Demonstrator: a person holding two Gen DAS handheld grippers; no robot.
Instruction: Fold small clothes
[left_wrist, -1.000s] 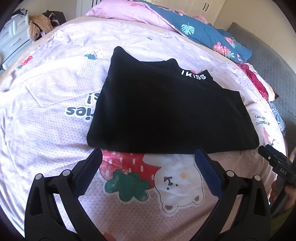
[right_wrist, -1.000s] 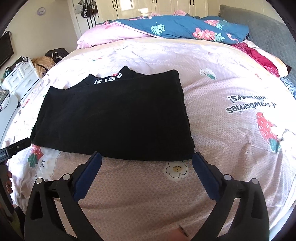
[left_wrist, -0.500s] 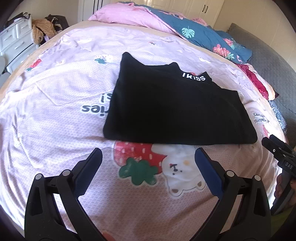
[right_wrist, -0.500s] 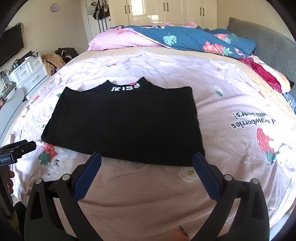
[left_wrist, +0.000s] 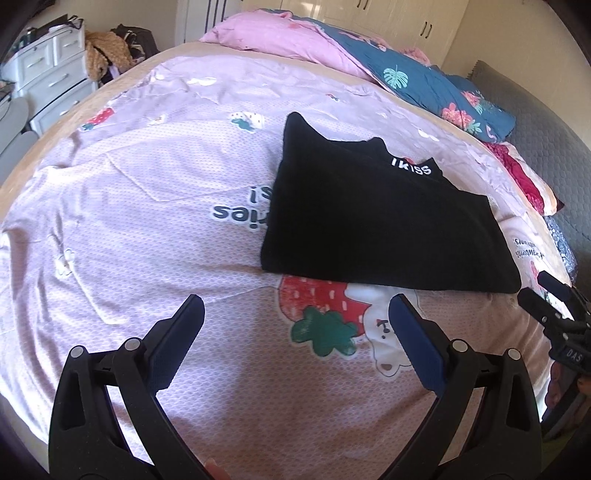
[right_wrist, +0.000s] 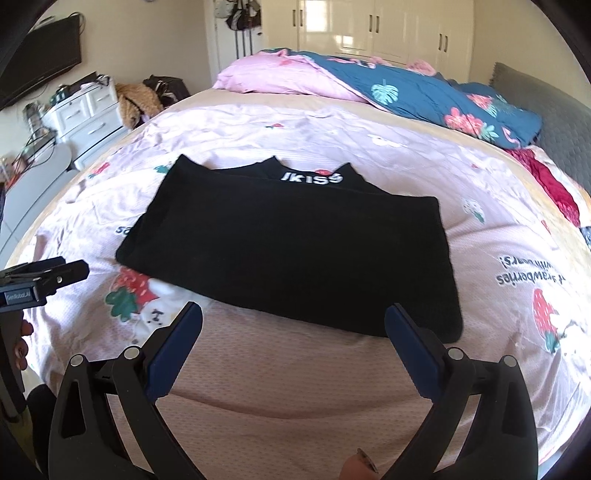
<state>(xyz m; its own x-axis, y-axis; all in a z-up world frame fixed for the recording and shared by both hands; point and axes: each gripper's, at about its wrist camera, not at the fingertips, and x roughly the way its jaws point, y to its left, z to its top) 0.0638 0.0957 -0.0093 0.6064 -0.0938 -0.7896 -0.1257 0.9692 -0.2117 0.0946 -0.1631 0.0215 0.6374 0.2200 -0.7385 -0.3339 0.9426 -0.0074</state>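
A black garment (left_wrist: 384, 225) (right_wrist: 295, 251) with white "KISS" lettering at its collar lies folded flat into a rectangle on the pink printed bedsheet (left_wrist: 147, 229) (right_wrist: 295, 376). My left gripper (left_wrist: 295, 314) hovers open over the sheet, short of the garment's near left corner, nothing between its blue pads. My right gripper (right_wrist: 293, 314) is open too, just in front of the garment's near edge. Each gripper shows at the edge of the other's view: the right gripper (left_wrist: 554, 314) and the left gripper (right_wrist: 44, 277).
A pink and blue floral duvet (right_wrist: 388, 85) is bunched at the head of the bed. A grey headboard (left_wrist: 546, 147) runs along the right. White drawers (right_wrist: 88, 114) with clothes piled beside them stand left of the bed.
Both grippers have pulled back and up from the garment, which now looks smaller and farther away. The left view has swung leftward. The garment has not moved.
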